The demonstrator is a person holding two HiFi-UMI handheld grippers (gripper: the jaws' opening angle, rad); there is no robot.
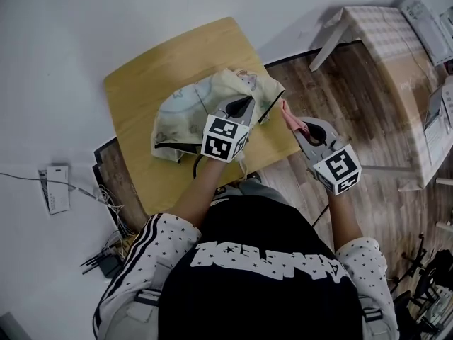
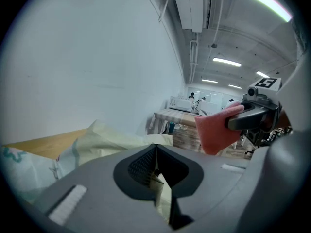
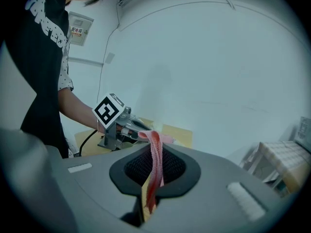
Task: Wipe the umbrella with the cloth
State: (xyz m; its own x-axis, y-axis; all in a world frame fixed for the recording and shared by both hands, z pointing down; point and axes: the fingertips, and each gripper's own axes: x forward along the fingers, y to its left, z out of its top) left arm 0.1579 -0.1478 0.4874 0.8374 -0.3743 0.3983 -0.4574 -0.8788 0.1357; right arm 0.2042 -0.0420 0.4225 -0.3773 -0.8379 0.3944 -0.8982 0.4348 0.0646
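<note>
Umbrella (image 1: 187,112): cream and printed, collapsed in a crumpled heap. It lies on the table (image 1: 141,83), over its middle and toward its right edge. A dark-trimmed edge of the canopy lifts toward that right edge. In the left gripper view we see the same pale fabric (image 2: 112,142) spread low over the tabletop.

Cloth (image 1: 285,110): pink, just off the table's right edge and close beside the lifted canopy edge. We cannot tell whether the two touch. In the right gripper view it stands up as a thin strip (image 3: 154,159).

Left gripper (image 1: 241,106): above the table's right part, on the umbrella. We read its jaws (image 2: 155,147) as closed, with a fold of cream fabric pinched between them.

Right gripper (image 1: 291,122): off the table's right edge, above the wooden floor (image 1: 354,105). Its jaws (image 3: 154,147) are clamped on the cloth. From the left gripper view we see it (image 2: 238,118) with the cloth (image 2: 214,130) hanging from its tips.

Person (image 1: 269,275): at the table's near side, in a black shirt with starred sleeves.

Second table (image 1: 386,27): has a checked cover and stands beyond the table's far right corner.

Box (image 1: 55,188): small and white with cables, left of the table's near corner.
</note>
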